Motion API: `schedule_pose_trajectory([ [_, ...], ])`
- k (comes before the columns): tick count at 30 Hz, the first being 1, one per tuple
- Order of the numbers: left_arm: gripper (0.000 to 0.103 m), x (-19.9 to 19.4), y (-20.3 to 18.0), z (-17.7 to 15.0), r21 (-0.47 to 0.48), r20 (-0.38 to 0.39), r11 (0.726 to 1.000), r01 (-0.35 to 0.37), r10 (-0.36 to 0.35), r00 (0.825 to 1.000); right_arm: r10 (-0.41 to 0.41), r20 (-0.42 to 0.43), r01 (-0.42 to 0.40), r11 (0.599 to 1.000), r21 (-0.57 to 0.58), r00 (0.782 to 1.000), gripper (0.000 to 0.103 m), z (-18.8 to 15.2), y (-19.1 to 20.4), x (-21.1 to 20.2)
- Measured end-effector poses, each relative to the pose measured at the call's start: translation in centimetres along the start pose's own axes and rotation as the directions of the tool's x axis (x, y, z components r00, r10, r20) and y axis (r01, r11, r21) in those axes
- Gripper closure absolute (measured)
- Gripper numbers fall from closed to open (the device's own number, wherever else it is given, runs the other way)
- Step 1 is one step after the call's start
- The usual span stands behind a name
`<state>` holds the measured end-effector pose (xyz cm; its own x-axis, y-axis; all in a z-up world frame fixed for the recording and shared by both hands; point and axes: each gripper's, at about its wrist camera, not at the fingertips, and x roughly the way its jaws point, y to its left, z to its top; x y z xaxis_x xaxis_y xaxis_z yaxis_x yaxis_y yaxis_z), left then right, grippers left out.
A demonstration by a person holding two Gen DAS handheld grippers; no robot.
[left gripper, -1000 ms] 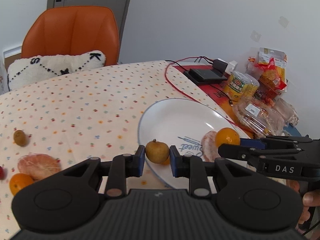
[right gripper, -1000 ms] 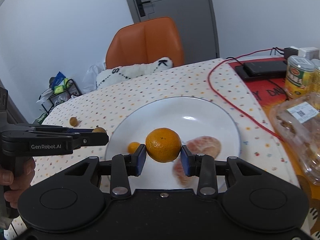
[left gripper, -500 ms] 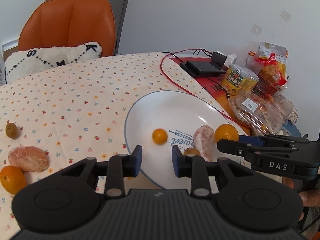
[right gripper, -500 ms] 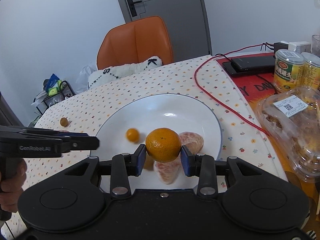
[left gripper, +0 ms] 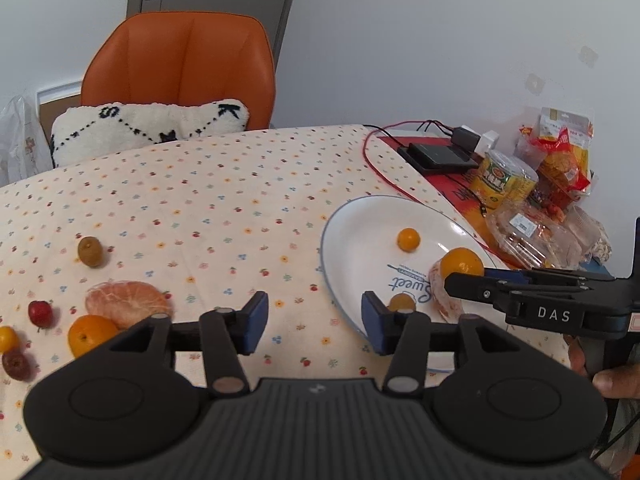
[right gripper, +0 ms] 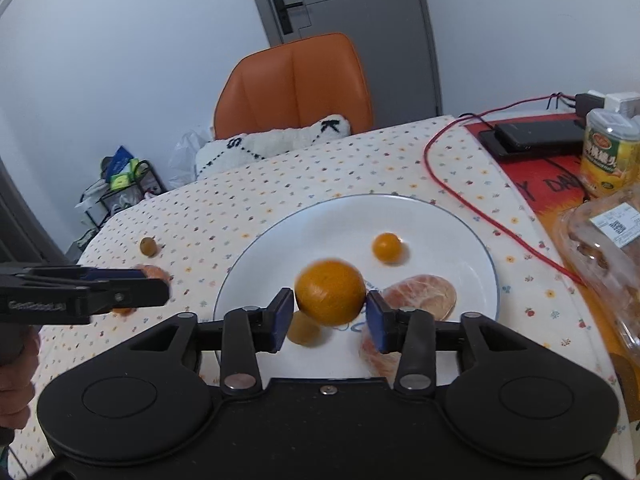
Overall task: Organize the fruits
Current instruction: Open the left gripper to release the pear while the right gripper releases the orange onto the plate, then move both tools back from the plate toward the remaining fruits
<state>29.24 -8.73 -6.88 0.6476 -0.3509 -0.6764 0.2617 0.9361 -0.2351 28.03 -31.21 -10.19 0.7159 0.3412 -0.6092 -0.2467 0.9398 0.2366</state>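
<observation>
A white plate (left gripper: 360,240) (right gripper: 340,224) holds a small yellow-orange fruit (left gripper: 409,239) (right gripper: 387,247), a peeled mandarin (right gripper: 420,294) and a small brown fruit (left gripper: 401,303) (right gripper: 303,330). My right gripper (right gripper: 331,314) (left gripper: 464,276) hovers over the plate, open. A blurred orange (right gripper: 330,298) (left gripper: 462,266) sits loose between its pads with slight gaps. My left gripper (left gripper: 314,322) is open and empty over the cloth left of the plate. On the cloth lie a brown fruit (left gripper: 90,251), a peeled mandarin (left gripper: 126,304), an orange (left gripper: 92,336) and red fruits (left gripper: 40,312).
An orange chair (left gripper: 180,64) with a white pillow (left gripper: 148,128) stands behind the table. A red cable (right gripper: 460,188), a black device (left gripper: 438,158), cans (left gripper: 500,180) and snack packs (left gripper: 536,232) crowd the right side. A hand (left gripper: 612,380) holds the right gripper.
My left gripper let the brown fruit go onto the plate, opened wider and moved left off the plate. My right gripper's jaws parted slightly and the orange now looks blurred between them.
</observation>
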Motion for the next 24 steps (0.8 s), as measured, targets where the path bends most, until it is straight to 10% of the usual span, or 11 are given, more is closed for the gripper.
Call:
schedule_pose_trajectory([
  [8, 0.037, -2.6, 3.2, -0.5, -0.068, 0.040, 0.995, -0.071, 0.074, 0.996, 0.049, 0.047, -0.049, 0.999, 0.016, 0.998, 0.055, -0.2, 1.8, -0.9],
  [24, 0.002, -10.0, 7.1, -2.5, -0.170, 0.170, 0.974, -0.151, 0.180, 0.969, 0.139, 0.206, -0.124, 0.988, -0.088, 0.969, 0.000, -1.7, 7.6, -3.2],
])
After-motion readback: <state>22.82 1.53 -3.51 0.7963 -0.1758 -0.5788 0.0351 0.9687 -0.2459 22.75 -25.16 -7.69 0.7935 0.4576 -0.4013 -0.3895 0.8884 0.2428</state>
